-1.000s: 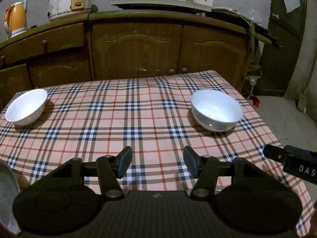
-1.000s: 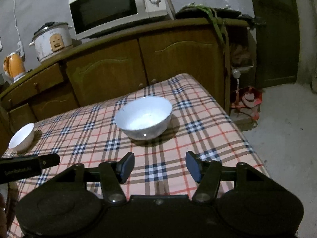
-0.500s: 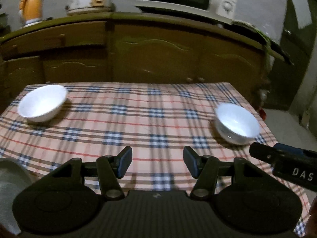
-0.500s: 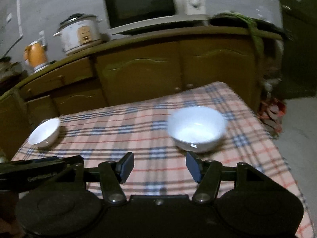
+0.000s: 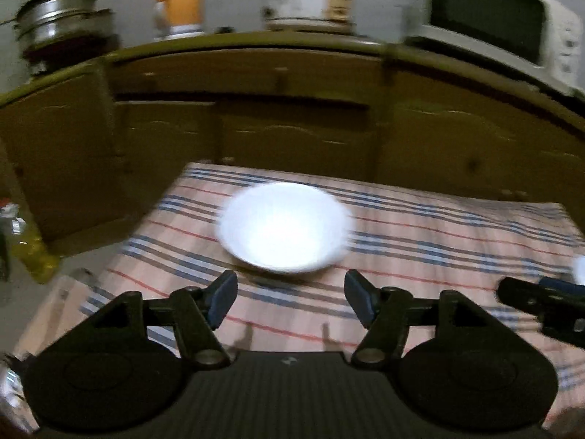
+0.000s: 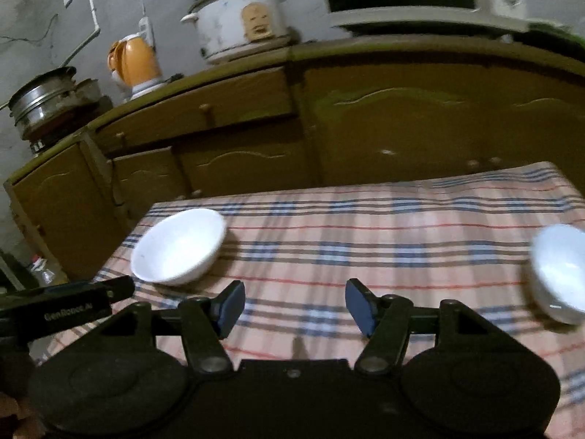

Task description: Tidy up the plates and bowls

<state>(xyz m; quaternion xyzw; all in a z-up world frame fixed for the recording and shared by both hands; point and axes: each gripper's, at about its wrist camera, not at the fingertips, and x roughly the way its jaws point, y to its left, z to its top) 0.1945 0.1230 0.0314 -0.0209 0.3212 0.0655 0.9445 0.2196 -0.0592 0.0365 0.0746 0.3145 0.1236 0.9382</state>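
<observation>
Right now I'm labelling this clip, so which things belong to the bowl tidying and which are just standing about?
For the job:
- left white bowl on the checked tablecloth
- right white bowl
- left gripper, open
- right gripper, open

Just standing about:
- rice cooker
- orange kettle
- microwave
- steel pot
- wooden cabinet

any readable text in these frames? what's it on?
"GenRobot.AI", blurred so only roughly legible: on the side of the left gripper, seen from the right wrist view.
Face sticker on the rice cooker: any lettering too blurred to read.
Microwave dial markings: too blurred to read.
</observation>
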